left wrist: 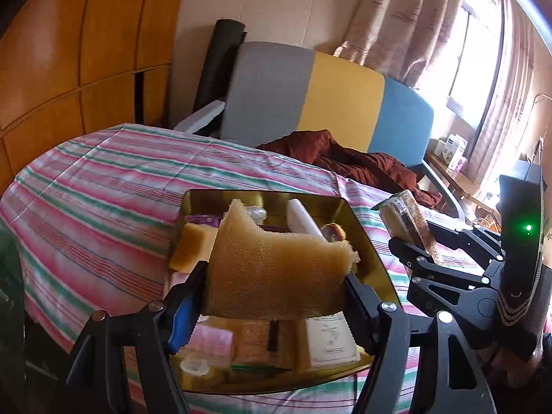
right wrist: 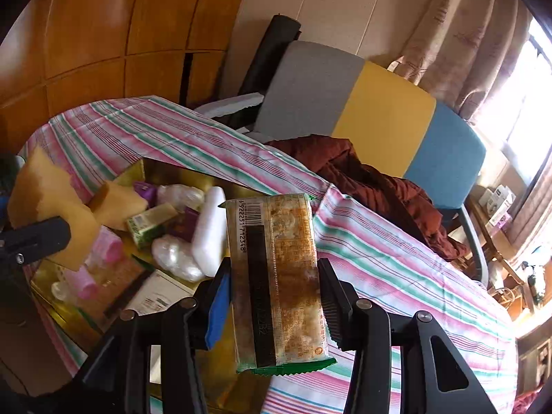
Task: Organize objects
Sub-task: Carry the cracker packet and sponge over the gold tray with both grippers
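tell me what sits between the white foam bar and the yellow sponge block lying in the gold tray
In the right wrist view, a green box, a purple item and a clear plastic wad lie between the white foam bar and the yellow sponge block in the gold tray.

Ahead of me a striped cloth (left wrist: 103, 179) in pink, green and white covers the table. Beyond its far edge I see a chair back (left wrist: 324, 103) in grey, yellow and blue bands, with a dark red garment (left wrist: 362, 162) heaped on the seat. A black roll (left wrist: 220, 65) leans on the far wall, left of the chair. Wooden panels (left wrist: 69, 45) fill the far left. Curtains (left wrist: 414, 17) hang by a bright window (left wrist: 472, 55) at far right.
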`<action>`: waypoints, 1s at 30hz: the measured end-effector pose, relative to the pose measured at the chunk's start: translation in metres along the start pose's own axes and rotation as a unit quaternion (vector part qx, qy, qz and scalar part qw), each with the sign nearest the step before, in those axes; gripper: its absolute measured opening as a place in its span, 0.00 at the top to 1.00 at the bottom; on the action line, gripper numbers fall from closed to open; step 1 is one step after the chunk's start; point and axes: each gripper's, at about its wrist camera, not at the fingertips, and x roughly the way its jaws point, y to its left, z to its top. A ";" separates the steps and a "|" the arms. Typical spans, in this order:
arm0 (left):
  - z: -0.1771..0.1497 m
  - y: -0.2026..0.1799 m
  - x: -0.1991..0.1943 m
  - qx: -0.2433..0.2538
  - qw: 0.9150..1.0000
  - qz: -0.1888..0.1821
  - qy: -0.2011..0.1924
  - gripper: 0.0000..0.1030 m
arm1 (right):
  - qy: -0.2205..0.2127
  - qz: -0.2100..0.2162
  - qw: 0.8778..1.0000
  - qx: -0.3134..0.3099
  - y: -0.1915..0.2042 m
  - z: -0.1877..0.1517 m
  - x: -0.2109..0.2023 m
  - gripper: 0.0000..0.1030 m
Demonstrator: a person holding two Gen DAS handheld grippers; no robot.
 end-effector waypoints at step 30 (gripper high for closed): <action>0.019 0.000 0.060 -0.005 0.999 -0.023 0.031 0.29 | 0.051 0.086 0.990 0.097 -0.010 -0.003 0.042 0.54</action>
